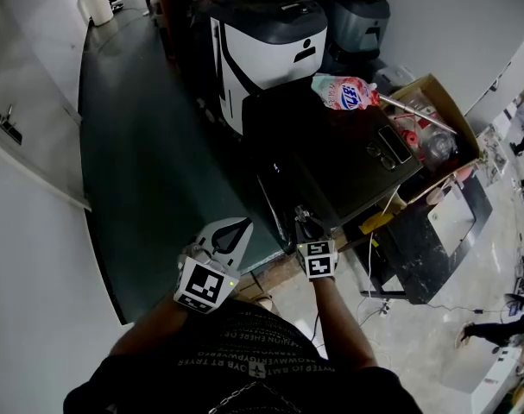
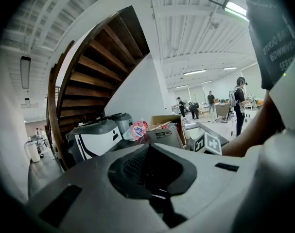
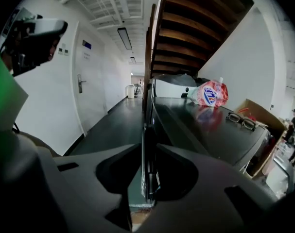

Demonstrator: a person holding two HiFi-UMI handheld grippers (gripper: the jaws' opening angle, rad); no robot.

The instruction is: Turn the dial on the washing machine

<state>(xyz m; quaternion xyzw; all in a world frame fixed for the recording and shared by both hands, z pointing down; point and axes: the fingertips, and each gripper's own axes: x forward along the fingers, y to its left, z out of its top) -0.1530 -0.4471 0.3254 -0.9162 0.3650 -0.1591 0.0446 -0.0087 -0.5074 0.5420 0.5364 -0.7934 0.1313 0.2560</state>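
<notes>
The black washing machine (image 1: 331, 162) stands in front of me, and its top (image 3: 205, 130) runs away to the right in the right gripper view. My right gripper (image 1: 306, 224) is at the machine's near front corner. In the right gripper view its jaws (image 3: 148, 178) close on a dark dial (image 3: 149, 159), seen edge-on on the front face, and the pads touch it on both sides. The head view hides the dial behind this gripper. My left gripper (image 1: 230, 234) hangs to the left over the floor, away from the machine, shut (image 2: 149, 152) and holding nothing.
A pink detergent pouch (image 1: 344, 93) and a pair of glasses (image 1: 381, 155) lie on the machine's top. A cardboard box (image 1: 434, 119) of odds and ends stands to its right. A white-and-black appliance (image 1: 270, 46) sits behind. Dark green floor (image 1: 149, 162) lies to the left.
</notes>
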